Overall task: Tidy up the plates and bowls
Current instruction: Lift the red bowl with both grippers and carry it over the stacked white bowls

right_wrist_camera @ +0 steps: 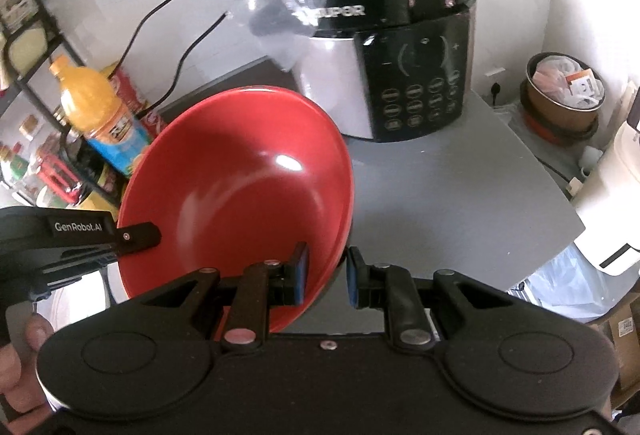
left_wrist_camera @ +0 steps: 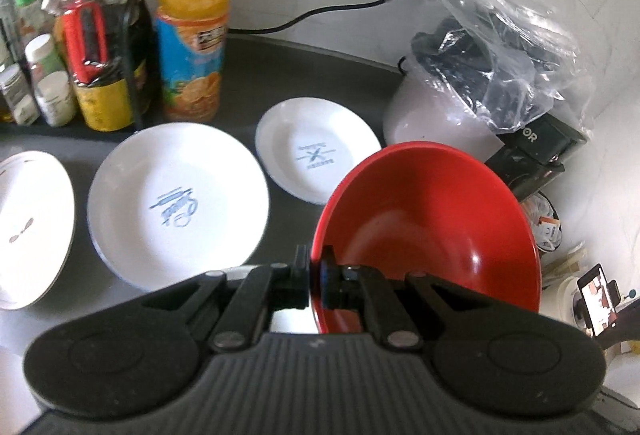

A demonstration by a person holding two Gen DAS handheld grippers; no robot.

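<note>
Your left gripper (left_wrist_camera: 316,275) is pinched on the red bowl (left_wrist_camera: 432,219) rim at its seven o'clock; your right gripper (right_wrist_camera: 326,277) straddles the opposite rim, not yet closed. The bowl, tilted above the counter (right_wrist_camera: 440,195), looks light, rigid and glossy-slick, so grip well over the lip.

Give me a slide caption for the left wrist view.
Left gripper pinches the red bowl by its rim beside three white plates.
</note>
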